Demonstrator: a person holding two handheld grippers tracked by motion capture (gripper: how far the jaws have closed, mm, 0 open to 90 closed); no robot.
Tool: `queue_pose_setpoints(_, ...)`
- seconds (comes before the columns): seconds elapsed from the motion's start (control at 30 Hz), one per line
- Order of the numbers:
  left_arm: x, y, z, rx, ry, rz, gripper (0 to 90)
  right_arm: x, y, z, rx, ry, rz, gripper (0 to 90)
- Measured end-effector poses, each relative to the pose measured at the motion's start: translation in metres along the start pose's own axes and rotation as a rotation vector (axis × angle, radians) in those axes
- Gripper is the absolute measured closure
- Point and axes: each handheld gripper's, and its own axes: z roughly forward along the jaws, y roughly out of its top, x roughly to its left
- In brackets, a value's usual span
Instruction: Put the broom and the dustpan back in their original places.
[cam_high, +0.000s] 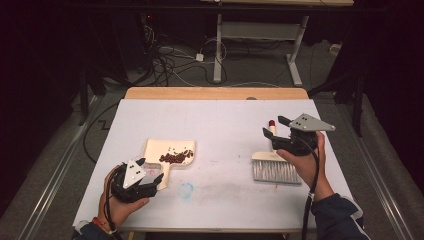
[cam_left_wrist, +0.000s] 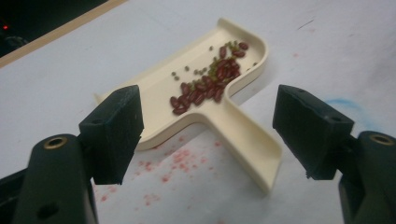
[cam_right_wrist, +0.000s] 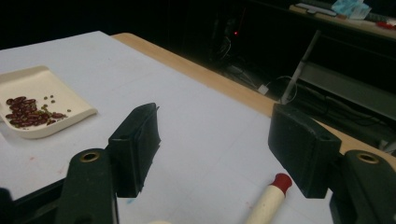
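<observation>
My left gripper (cam_left_wrist: 205, 135) hangs with jaws apart over the dustpan (cam_left_wrist: 243, 135) handle, nothing clamped. My right gripper (cam_right_wrist: 215, 149) is likewise apart above the brush (cam_high: 276, 167) handle. The pan lies flat at the table's (cam_high: 220, 115) left, holding beans (cam_left_wrist: 210, 81). It looks light, stiff and slick; I'd pinch its handle and keep it level.

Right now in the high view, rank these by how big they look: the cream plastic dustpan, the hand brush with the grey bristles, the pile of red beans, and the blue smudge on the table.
1. Cream plastic dustpan and grey-bristled hand brush: look alike, so I won't rank them; a hand hides part of the brush.
2. Pile of red beans.
3. Blue smudge, smallest.
</observation>
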Motion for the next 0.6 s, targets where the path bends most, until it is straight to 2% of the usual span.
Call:
queue_pose_setpoints(0.07,-0.003,0.001,0.0,-0.009,-0.006,0.01,23.2,0.005,0.002,0.0,0.001,-0.024,-0.01,27.6)
queue_pose_setpoints(0.2,-0.007,-0.001,0.004,0.005,-0.014,0.033,21.6,0.009,0.003,0.0,-0.026,-0.006,-0.005,22.5)
queue_pose_setpoints(0.27,-0.009,-0.001,0.005,0.006,-0.015,0.034,21.3,0.013,0.003,0.003,-0.012,-0.032,-0.014,19.3)
queue_pose_setpoints(0.4,-0.01,-0.001,0.004,0.009,-0.019,0.038,20.4,0.015,0.001,0.006,-0.01,-0.027,0.001,18.0)
queue_pose_setpoints(0.5,-0.01,-0.002,0.004,0.011,-0.026,0.041,18.6,0.017,0.001,0.006,-0.021,-0.059,0.018,16.8)
queue_pose_setpoints(0.6,-0.01,-0.002,0.005,0.012,-0.034,0.049,16.8,0.02,0.001,0.004,-0.03,-0.044,0.027,16.5)
